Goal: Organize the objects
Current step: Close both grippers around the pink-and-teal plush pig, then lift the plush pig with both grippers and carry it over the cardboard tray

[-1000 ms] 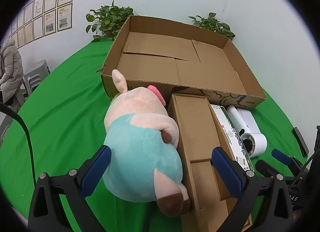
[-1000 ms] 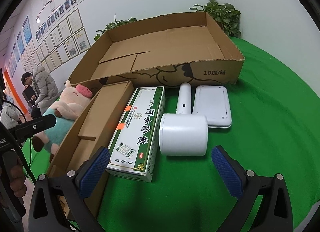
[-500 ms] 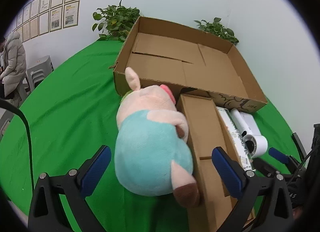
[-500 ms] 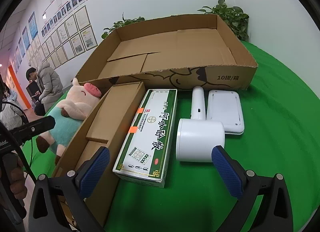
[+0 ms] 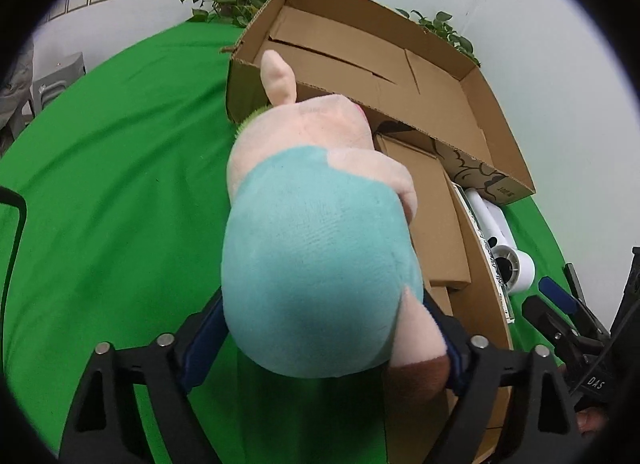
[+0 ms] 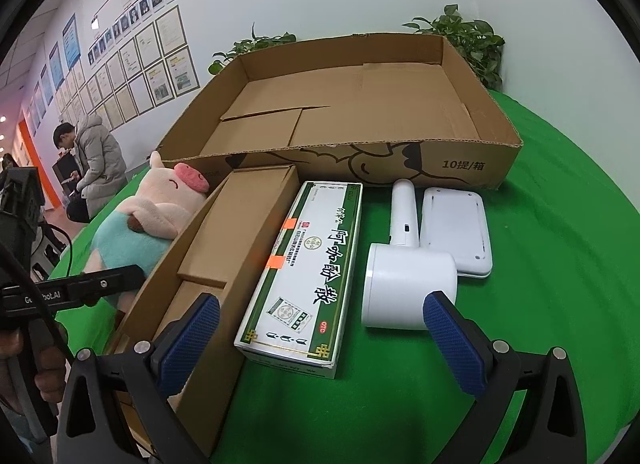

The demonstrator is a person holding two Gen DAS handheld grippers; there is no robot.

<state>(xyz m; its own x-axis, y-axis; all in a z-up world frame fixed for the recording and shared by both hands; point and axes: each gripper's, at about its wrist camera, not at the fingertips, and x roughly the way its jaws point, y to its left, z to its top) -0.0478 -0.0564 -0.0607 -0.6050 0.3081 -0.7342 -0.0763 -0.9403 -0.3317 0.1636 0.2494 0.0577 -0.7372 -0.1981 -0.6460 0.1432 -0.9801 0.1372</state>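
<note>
We see the plush pig (image 5: pixel 320 248) on the green tablecloth (image 5: pixel 112 192), just left of the long cardboard box (image 6: pixel 240 232). Cream-pink head, one ear up, pink snout, teal body, brown-tipped feet. Its long axis runs head toward the big open carton (image 6: pixel 460 152), rear toward our left gripper (image 5: pixel 320 348). That gripper's jaws have just been closing, the pig's rear between the blue pads, which touch it. Right gripper (image 6: pixel 320 344) stands wide open, nothing between.
</note>
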